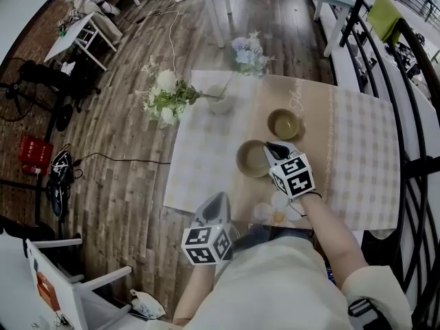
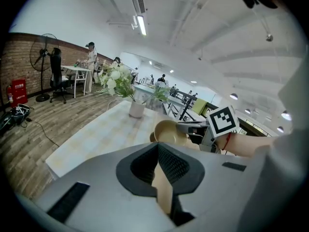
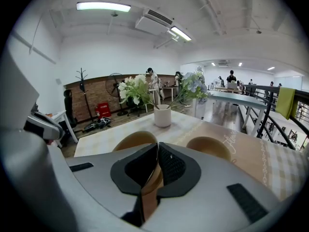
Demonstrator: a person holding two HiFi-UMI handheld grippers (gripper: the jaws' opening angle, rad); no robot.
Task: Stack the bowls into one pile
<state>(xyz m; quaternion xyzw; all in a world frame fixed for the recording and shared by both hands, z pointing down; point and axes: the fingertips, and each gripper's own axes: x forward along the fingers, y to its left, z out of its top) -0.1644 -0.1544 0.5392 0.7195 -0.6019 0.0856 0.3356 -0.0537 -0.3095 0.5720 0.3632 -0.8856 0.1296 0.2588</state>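
Note:
Two tan bowls stand on the checked tablecloth (image 1: 357,150). My right gripper (image 1: 269,147) sits at the right rim of the near bowl (image 1: 249,160), its jaws shut on the bowl's wall, which shows as a tan strip between them in the right gripper view. There the near bowl (image 3: 133,140) lies just left of the right gripper (image 3: 156,146), and the far bowl (image 3: 208,147) is beyond to the right. The far bowl (image 1: 283,124) stands alone. My left gripper (image 1: 218,201) hovers at the table's near edge, shut with nothing held. From the left gripper (image 2: 157,146) I see the near bowl (image 2: 167,132).
A white vase (image 1: 220,102) with white and blue flowers stands at the table's far left. A small pale object (image 1: 267,214) lies near the front edge under my right arm. Black railings (image 1: 385,53) run along the right. Desks, chairs and people are far off.

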